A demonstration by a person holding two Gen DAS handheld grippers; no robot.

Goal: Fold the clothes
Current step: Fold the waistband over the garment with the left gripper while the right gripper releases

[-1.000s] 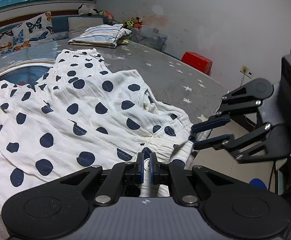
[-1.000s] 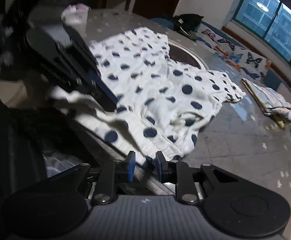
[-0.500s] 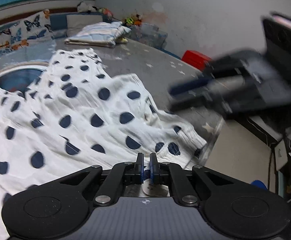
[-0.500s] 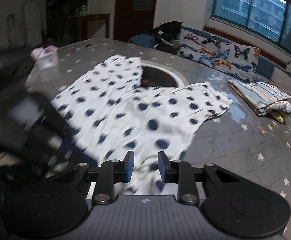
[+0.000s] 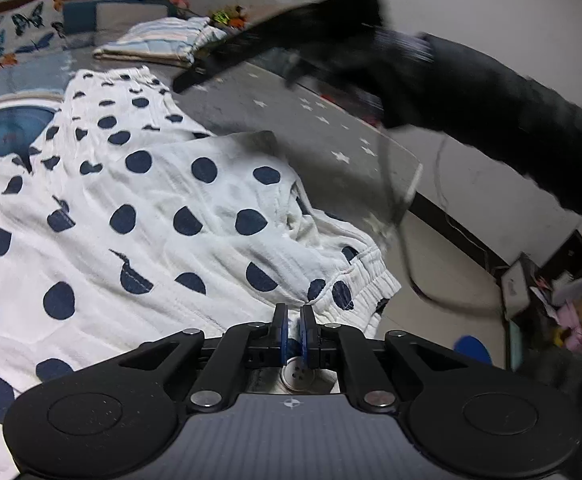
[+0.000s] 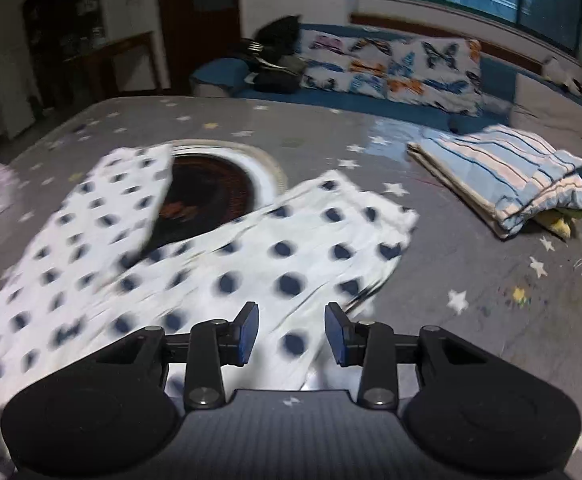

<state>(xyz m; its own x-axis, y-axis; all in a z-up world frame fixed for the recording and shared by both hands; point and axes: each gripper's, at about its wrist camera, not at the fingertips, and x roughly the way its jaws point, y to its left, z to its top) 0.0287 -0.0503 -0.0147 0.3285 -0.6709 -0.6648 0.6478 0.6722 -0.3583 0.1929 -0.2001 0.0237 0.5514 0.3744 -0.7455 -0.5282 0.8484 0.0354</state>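
The polka-dot garment [image 5: 163,216] is soft, crinkled white cloth — matt, gathered at its elastic edge. Each claw, left [image 5: 293,330] and right [image 6: 291,334], looks like matt black plastic with blue pads. The counter [image 6: 471,280] wears a smooth grey star-printed cover; the striped folded cloth [image 6: 503,176] looks woven.

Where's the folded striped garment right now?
In the right wrist view, the folded striped garment lies at the table's far right, beyond the polka-dot pants, before the butterfly cushion.

Left wrist view: close at the polka-dot garment [image 5: 151,208], facing the wall. Right wrist view: higher, facing the window. Shared: garment [image 6: 211,264], striped folded pile [image 6: 503,176], table [image 6: 471,280].
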